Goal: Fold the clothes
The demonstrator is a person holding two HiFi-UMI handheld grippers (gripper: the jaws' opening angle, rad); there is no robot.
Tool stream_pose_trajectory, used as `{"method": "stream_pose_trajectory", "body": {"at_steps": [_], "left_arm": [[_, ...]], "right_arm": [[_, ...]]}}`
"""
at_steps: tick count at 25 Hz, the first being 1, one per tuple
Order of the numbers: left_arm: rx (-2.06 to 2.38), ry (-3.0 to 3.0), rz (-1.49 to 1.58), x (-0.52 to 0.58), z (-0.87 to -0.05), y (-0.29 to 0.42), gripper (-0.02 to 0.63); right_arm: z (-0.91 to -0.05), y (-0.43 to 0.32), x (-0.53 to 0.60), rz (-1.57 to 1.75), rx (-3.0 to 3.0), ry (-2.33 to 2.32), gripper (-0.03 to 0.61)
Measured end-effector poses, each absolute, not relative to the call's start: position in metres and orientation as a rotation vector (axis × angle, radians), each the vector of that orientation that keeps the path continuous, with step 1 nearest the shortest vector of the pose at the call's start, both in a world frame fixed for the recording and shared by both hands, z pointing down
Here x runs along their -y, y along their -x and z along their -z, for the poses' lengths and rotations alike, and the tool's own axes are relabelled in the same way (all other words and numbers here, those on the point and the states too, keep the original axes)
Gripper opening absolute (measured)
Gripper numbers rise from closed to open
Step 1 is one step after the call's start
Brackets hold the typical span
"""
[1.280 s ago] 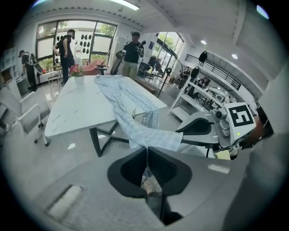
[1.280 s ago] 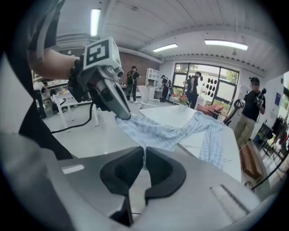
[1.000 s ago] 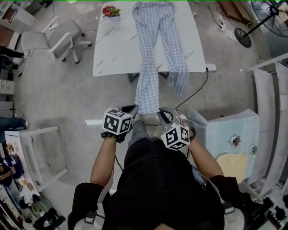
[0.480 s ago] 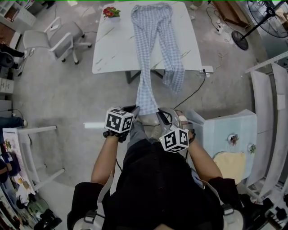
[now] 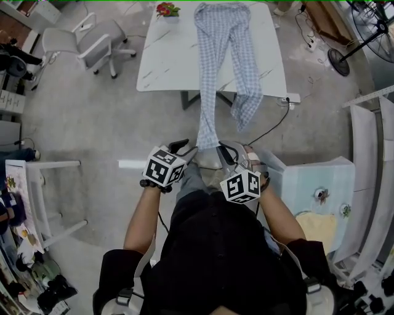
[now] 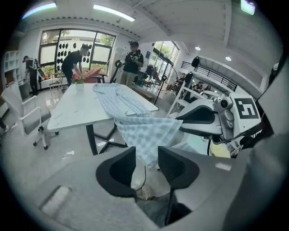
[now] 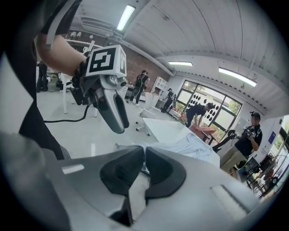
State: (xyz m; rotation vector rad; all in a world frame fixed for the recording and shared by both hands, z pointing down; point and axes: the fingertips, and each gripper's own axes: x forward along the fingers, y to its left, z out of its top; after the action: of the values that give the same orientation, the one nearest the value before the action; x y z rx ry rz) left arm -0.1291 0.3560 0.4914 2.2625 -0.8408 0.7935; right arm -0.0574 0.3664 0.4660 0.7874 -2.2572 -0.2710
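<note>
Checked trousers point(image 5: 225, 49): waist end flat on white table point(image 5: 166, 61), one leg drawn taut off the table's near edge, the other drooping over that same edge. Left gripper point(image 6: 146, 155): clamped on the drawn leg's hem a second ago, now opening, cloth slack between parted pads. Right gripper point(image 7: 143, 155): pinched tight on the same hem, likely left carrying it alone; no fold made yet. Around: office chair point(image 5: 92, 46) left of the table, flowers point(image 5: 166, 9) on its far corner, cable point(image 5: 271, 123) trailing below its near edge, under the hanging cloth.
</note>
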Motion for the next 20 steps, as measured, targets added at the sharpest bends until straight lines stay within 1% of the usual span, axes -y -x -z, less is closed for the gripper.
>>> {"method": "stream_pose_trajectory", "body": {"at_steps": [6, 11, 12, 14, 16, 20], "left_arm": [[0.821, -2.257, -0.841, -0.357, -0.496, 0.135, 0.160], [0.811, -2.229, -0.858, -0.360, -0.506, 0.141, 0.144], [0.809, -2.225, -0.856, -0.359, -0.507, 0.140, 0.144], [0.800, -2.226, -0.854, -0.359, -0.509, 0.139, 0.144], [0.791, -2.232, -0.854, -0.359, -0.509, 0.137, 0.144], [0.789, -2.238, -0.857, -0.354, -0.508, 0.137, 0.144]], "right_arm": [[-0.471, 0.067, -0.372, 0.305, 2.242, -0.745, 0.023], [-0.483, 0.067, -0.383, 0.299, 2.220, -0.691, 0.033], [-0.485, 0.067, -0.388, 0.295, 2.222, -0.672, 0.044], [-0.492, 0.068, -0.397, 0.270, 2.232, -0.632, 0.104], [-0.497, 0.068, -0.403, 0.234, 2.235, -0.614, 0.137], [-0.501, 0.063, -0.399, 0.198, 2.223, -0.642, 0.138]]}}
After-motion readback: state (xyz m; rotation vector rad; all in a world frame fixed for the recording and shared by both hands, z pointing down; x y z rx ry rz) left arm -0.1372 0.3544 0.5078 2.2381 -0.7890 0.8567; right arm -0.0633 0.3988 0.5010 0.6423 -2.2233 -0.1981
